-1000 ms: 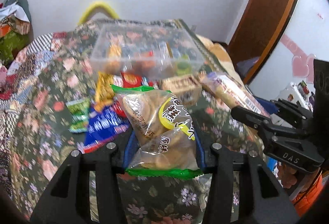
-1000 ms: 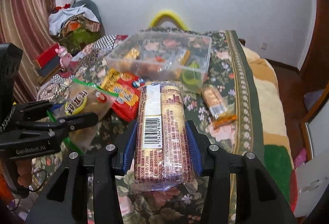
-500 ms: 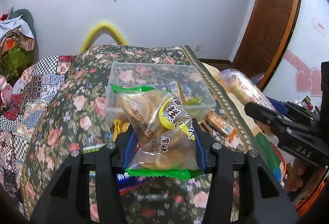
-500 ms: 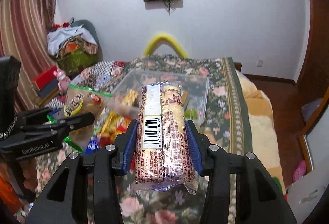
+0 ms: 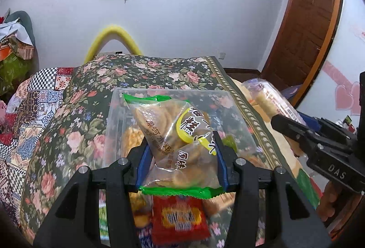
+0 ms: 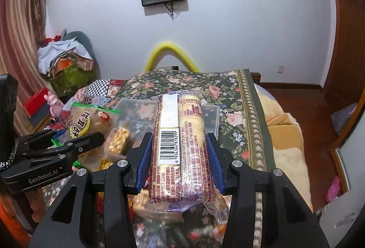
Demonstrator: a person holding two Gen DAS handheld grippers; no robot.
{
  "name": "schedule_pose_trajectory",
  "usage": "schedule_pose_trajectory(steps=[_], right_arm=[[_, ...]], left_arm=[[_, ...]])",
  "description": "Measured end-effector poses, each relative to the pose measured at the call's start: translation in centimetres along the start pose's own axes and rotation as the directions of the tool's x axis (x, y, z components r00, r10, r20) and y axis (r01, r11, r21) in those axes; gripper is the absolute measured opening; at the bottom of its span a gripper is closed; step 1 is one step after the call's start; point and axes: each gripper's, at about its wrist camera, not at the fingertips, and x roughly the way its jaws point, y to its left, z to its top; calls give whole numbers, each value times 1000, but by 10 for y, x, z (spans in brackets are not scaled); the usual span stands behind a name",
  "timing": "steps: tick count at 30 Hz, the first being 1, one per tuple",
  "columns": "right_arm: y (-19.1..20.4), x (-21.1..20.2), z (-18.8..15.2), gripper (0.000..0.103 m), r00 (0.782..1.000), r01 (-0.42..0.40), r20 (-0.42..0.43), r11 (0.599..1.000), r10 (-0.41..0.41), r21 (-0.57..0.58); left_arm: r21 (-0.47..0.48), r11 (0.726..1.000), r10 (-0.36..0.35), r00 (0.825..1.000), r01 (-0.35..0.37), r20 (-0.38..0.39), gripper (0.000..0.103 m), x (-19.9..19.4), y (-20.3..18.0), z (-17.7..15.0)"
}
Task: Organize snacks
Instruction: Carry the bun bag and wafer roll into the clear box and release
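My left gripper (image 5: 181, 147) is shut on a green-edged clear bag of brown biscuits (image 5: 175, 134), held above the near end of a clear plastic box (image 5: 114, 115) on the floral bedspread. My right gripper (image 6: 179, 150) is shut on a long wrapped cracker pack with a barcode (image 6: 180, 147), also raised over the box (image 6: 212, 120). The right gripper (image 5: 296, 128) with its cracker pack (image 5: 269, 97) shows at the right edge of the left wrist view. In the right wrist view the left gripper (image 6: 75, 140) and its biscuit bag (image 6: 91, 120) appear at the left.
Loose snacks lie on the bed below the grippers, among them a red packet (image 5: 180, 218). Several snacks sit inside the box, one a nutty bar (image 6: 118, 138). A yellow curved tube (image 5: 111, 40) rises behind the bed. A wooden door (image 5: 305, 27) stands at the right.
Both grippers have risen and moved forward over the bed toward the clear box, each still holding its pack. The loose snacks have slid toward the bottom of both views.
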Motion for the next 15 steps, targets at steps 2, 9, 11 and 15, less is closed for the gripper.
schedule_pose_trajectory(steps=[2,9,11,15], right_arm=[[-2,10,2,43,1000,4,-12,1000,-4,2],[-9,43,6,43,999,12,-52,1000,-12,3],[-11,52,8,43,998,13,-62,1000,-13,8],[-15,73,10,43,994,-11,-106,999,15,38]], left_arm=[[1,1000,4,1000,-4,-12,49,13,0,5],[5,1000,24,998,-24,-52,49,63,0,23],[-2,1000,31,998,-31,-62,49,74,1,25],[-28,998,48,993,-51,-107,49,99,5,26]])
